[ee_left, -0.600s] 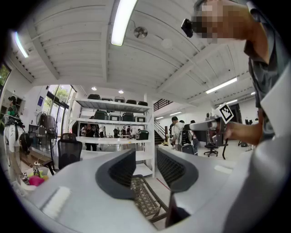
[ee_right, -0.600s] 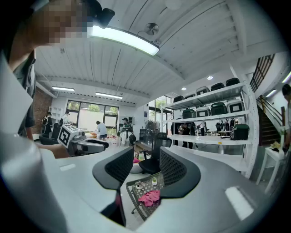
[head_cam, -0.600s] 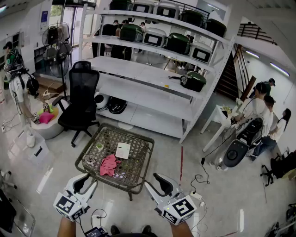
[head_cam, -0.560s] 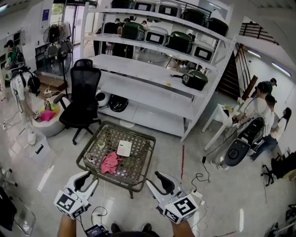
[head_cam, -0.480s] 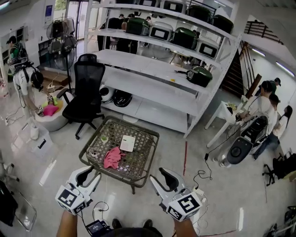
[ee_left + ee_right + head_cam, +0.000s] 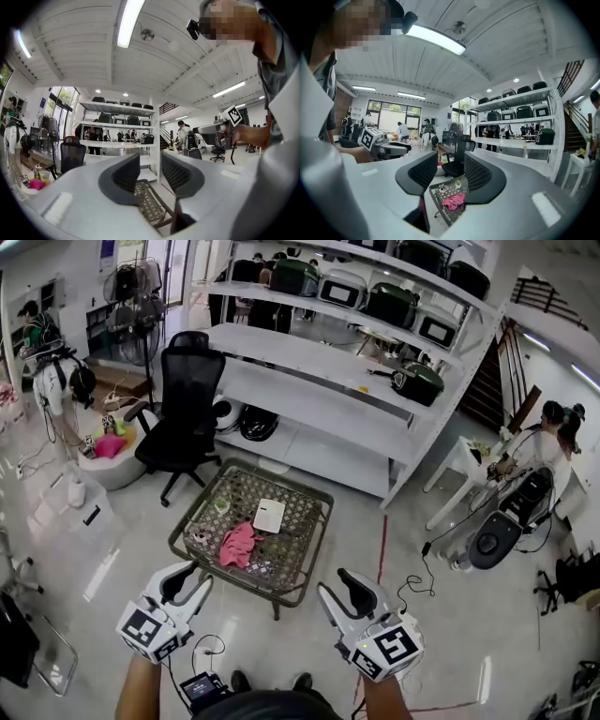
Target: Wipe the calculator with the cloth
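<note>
A low wicker table [image 6: 306,553] stands on the floor ahead of me. On it lie a crumpled pink cloth [image 6: 236,544] and, just behind that, a flat white calculator [image 6: 269,514]. My left gripper [image 6: 187,583] and right gripper [image 6: 348,593] hover level in front of the table's near edge, well short of both things. Each is open by a narrow gap with nothing between its jaws. The left gripper view shows its gripper [image 6: 150,171] over a corner of the table [image 6: 149,204]. In the right gripper view the cloth [image 6: 454,200] shows past that gripper [image 6: 451,171].
Small odds and ends [image 6: 201,536] lie on the table's left side. A black office chair [image 6: 187,399] stands behind it on the left. White shelving [image 6: 309,362] with cookers fills the back. Cables [image 6: 412,589] trail on the floor at the right, near people [image 6: 553,432] at a desk.
The table, cloth and calculator now sit a little higher and further right in the head view. Both grippers stay low in front of me, their jaws unchanged.
</note>
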A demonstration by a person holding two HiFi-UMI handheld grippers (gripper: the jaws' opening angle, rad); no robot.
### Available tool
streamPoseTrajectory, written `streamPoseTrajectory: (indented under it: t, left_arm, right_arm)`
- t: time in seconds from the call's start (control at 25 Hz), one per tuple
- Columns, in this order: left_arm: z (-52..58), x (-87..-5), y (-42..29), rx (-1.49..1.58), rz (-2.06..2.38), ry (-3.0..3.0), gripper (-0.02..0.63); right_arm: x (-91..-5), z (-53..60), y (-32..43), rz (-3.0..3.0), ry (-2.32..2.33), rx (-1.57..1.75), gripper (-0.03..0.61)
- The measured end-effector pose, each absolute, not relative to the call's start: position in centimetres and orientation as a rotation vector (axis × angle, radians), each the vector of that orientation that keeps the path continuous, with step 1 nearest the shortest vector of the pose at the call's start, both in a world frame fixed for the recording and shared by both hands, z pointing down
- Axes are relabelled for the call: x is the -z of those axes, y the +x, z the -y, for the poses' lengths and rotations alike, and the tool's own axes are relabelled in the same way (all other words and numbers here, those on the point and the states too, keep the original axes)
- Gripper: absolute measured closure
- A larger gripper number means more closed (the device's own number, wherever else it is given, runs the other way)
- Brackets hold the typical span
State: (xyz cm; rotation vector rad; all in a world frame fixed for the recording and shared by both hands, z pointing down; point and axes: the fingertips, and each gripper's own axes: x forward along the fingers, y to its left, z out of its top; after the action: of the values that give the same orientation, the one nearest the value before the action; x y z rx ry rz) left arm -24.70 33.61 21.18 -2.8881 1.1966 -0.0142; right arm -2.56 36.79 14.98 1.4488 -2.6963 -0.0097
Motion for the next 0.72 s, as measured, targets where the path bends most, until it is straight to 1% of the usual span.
streamPoseTrajectory:
  t: [0.44,0.72]
  left_arm:
    - [-31.7,-22.8,-24.5,0.032,-1.186,-2.938,0.453]
    - [-29.6,-23.9,-23.8,0.086,-1.242,-2.947,0.453]
  right_arm:
    - [-15.3,-36.3,-1.7,2.702,1.525,-0.075,0.417]
    - [-16.6,-33.0,0.2,2.720,1.514,-0.154,0.417]
